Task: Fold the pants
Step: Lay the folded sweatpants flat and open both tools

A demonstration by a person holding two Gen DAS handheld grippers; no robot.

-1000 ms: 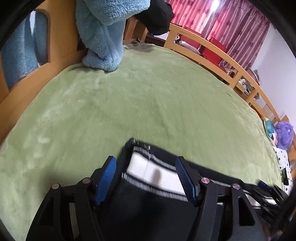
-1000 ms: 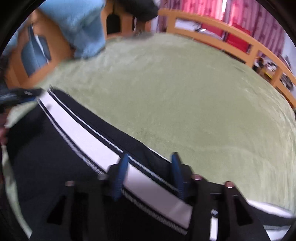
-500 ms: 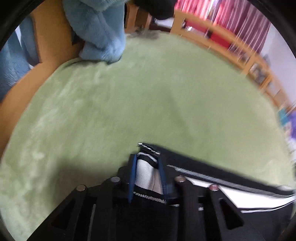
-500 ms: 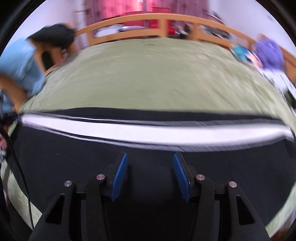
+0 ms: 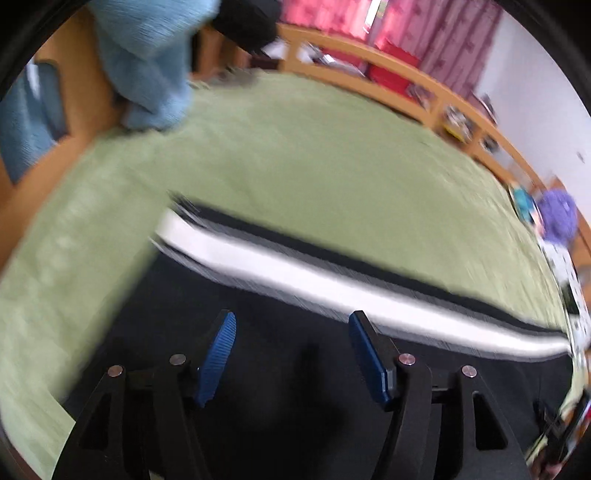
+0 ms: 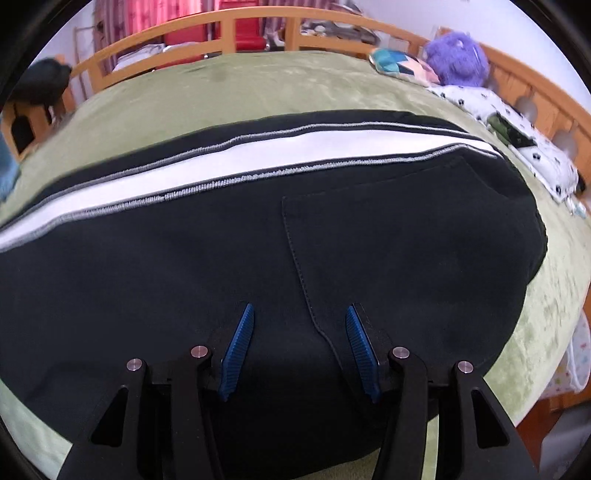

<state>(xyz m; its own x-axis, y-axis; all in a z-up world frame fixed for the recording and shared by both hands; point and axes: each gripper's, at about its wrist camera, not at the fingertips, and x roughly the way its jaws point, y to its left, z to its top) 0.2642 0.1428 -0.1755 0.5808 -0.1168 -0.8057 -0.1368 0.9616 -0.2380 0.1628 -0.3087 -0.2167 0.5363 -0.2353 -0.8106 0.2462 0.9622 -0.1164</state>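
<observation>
Black pants (image 6: 388, 236) with a white side stripe (image 6: 280, 155) lie flat on the green bed cover (image 6: 236, 88). A back pocket seam runs down toward my right gripper (image 6: 299, 314), which is open and empty just above the black cloth. In the left wrist view the pants (image 5: 295, 376) fill the lower part, with the stripe (image 5: 295, 273) running across. My left gripper (image 5: 291, 321) is open and empty over the black cloth. The left wrist view is blurred.
A wooden bed rail (image 6: 229, 26) curves round the far edge. A purple plush (image 6: 458, 59) and a spotted pillow (image 6: 517, 129) lie at the right. A light blue fleece garment (image 5: 147, 62) hangs at the left rail. Red curtains (image 5: 417, 29) hang behind.
My left gripper was shut on the striped edge half a second ago and has opened and let it go. Both grippers have drawn back, and the pants lie spread flat.
</observation>
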